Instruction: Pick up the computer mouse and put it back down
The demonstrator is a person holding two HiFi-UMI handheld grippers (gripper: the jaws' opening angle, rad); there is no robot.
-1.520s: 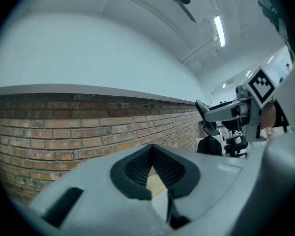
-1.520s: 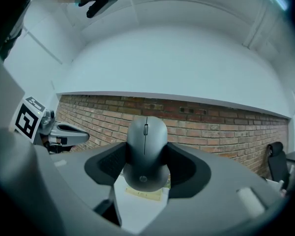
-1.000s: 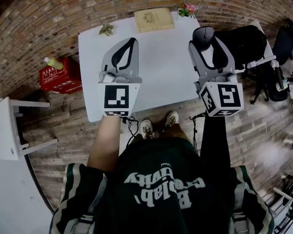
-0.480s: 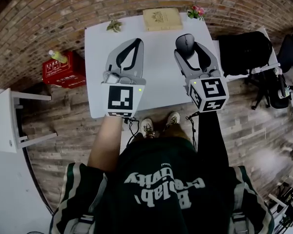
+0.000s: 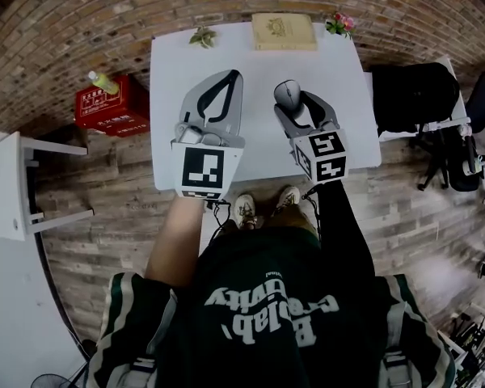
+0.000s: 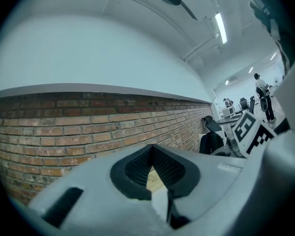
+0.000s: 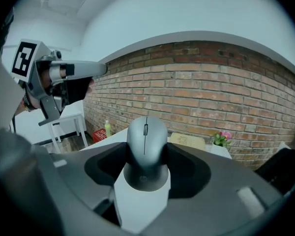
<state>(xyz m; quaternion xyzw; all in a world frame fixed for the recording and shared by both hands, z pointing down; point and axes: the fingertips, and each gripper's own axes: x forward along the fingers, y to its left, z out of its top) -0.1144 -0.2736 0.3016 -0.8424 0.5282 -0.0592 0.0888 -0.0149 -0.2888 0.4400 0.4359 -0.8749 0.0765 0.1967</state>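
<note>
Plainly, the right gripper is clamping the computer mouse by its two flanks. Its jaws are standing partway apart around the body, and it is holding the mouse with the wheel end pointing away, over the right-hand middle of the white table. No view is showing whether the underside is touching the tabletop. The left gripper is hanging just beside it with its jaws together on nothing. The main risk, as I am judging it, is in the release. If the jaws are opening while the mouse is hanging clear of the surface, it is going to drop, and could bounce or skid on the smooth top. The shell is looking rounded and slick, so the pads are gripping curved sides, and any loosening may be letting it slide forward out of the grip. Coming down tilted would be landing the front edge first and twisting the mouse between the pads. Pressing too far would be grinding it into the table. The book and flowers are sitting well apart at the far edge, so I am not counting them as a hazard.
</note>
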